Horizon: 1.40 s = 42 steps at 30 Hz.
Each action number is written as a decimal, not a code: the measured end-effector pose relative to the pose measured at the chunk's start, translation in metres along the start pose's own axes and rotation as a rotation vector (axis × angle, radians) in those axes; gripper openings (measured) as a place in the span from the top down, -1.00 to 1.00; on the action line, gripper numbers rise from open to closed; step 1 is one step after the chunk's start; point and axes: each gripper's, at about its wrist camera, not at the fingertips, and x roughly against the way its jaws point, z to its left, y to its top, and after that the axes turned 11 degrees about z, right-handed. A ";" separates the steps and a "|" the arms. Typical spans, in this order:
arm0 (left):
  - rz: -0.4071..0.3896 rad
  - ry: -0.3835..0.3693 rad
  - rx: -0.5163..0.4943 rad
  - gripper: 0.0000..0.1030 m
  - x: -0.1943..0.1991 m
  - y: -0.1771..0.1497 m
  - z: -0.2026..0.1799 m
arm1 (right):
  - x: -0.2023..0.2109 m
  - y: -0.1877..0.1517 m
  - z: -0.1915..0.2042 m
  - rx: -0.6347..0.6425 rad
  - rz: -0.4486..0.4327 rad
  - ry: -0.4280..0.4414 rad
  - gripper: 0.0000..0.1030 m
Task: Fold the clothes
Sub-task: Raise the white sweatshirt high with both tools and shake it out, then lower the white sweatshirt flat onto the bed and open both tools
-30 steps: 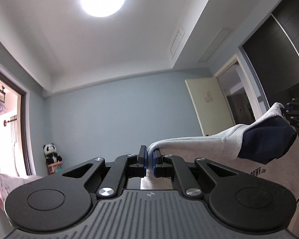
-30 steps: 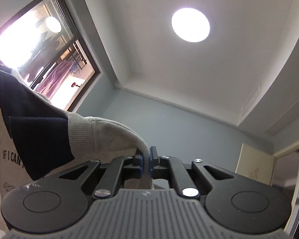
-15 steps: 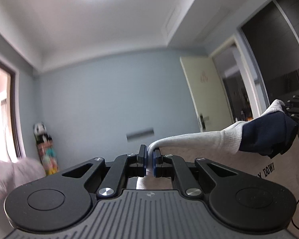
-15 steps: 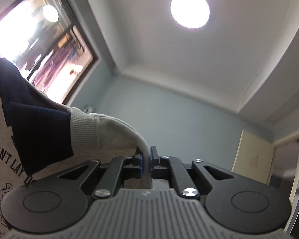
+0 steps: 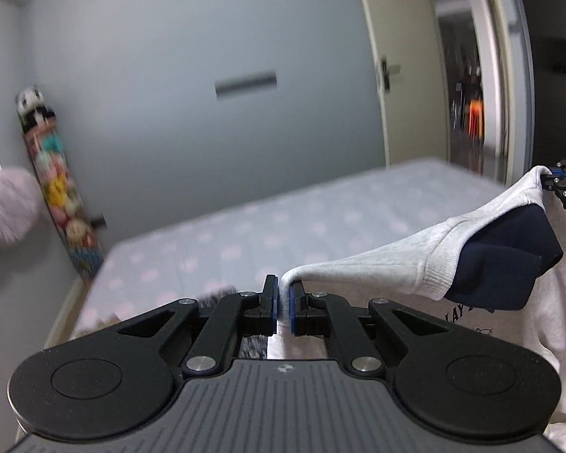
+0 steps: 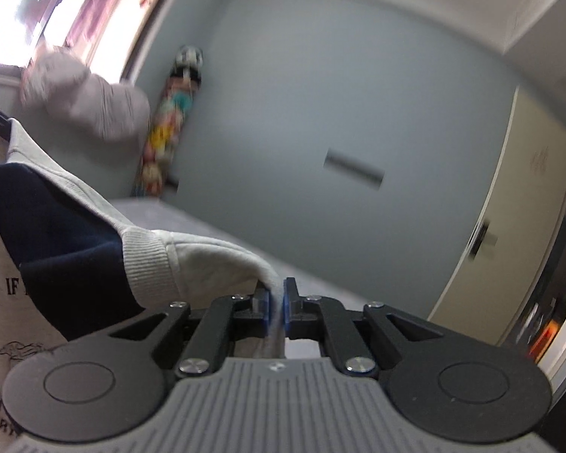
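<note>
With the left tool (image 5: 282, 304) and right tool (image 6: 276, 304) each clamped on a top corner of the grey sweatshirt (image 5: 388, 268) hanging above the bed (image 5: 283, 226), keep both level and taut to lay it flat

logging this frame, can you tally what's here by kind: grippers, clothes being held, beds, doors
grippers: 2 (left, right)
clothes held: 1 (grey sweatshirt, navy inside, both grippers shut on it)
beds: 1 (bed)
doors: 1 (door)
total: 5
</note>
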 end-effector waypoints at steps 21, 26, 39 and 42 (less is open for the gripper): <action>0.476 0.039 0.041 0.56 -0.316 -0.066 0.007 | -0.332 -0.093 0.027 -0.099 0.518 0.120 0.28; 0.435 0.058 0.020 0.06 -0.294 -0.072 0.010 | -0.325 -0.101 0.024 -0.109 0.533 0.109 -0.09; 0.401 -0.225 -0.063 0.53 -0.229 -0.111 -0.052 | -0.240 -0.104 0.068 -0.118 0.425 0.391 0.73; 0.457 -0.239 -0.064 0.57 -0.252 -0.127 -0.068 | -0.260 -0.113 0.077 -0.131 0.456 0.406 0.80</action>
